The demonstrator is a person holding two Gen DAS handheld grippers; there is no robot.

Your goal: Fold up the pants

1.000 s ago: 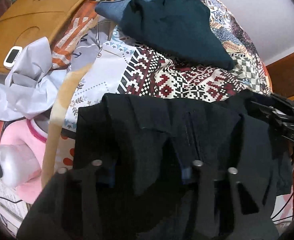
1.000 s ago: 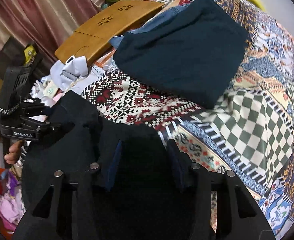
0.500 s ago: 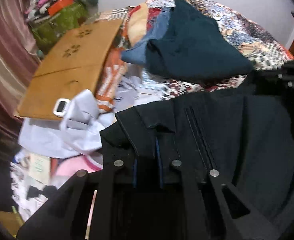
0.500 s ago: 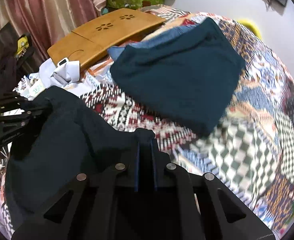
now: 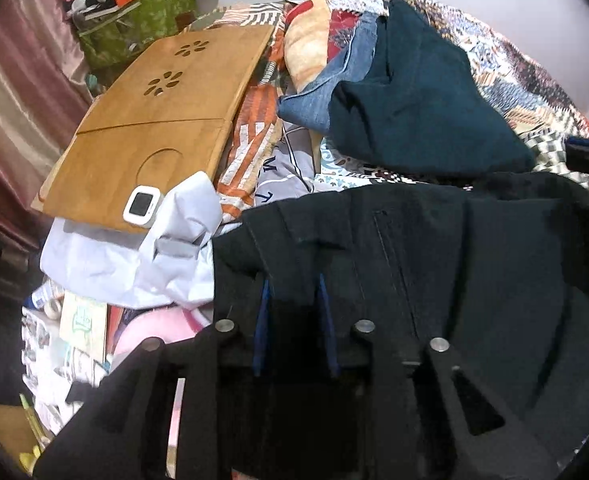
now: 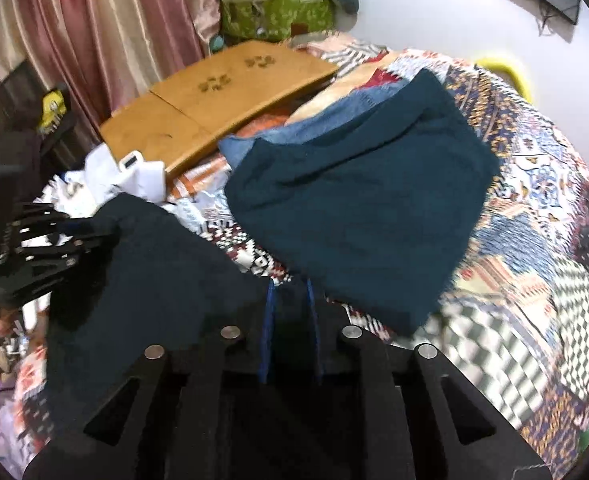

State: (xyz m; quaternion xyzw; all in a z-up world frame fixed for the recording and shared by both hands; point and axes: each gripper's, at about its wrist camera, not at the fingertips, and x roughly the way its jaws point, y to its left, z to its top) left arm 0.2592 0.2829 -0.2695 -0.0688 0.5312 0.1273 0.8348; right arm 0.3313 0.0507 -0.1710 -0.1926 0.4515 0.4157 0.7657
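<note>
Both tongs, left gripper (image 5: 294, 292) and right gripper (image 6: 290, 300), just eased slightly, clamped on waistband edge of soft black pants (image 5: 474, 264); free patterned quilt (image 6: 534, 240) beyond.

Three garments (one black pants (image 5: 474, 264)), one wooden tray (image 5: 154, 120).

A pair of black fabric pants (image 5: 434, 264) is seen spread wide, its top edge raised clear of the patterned bedcover and the cloth hanging slack below. A stitched vertical seam is visible near the middle, and one upper corner is turned over.
</note>
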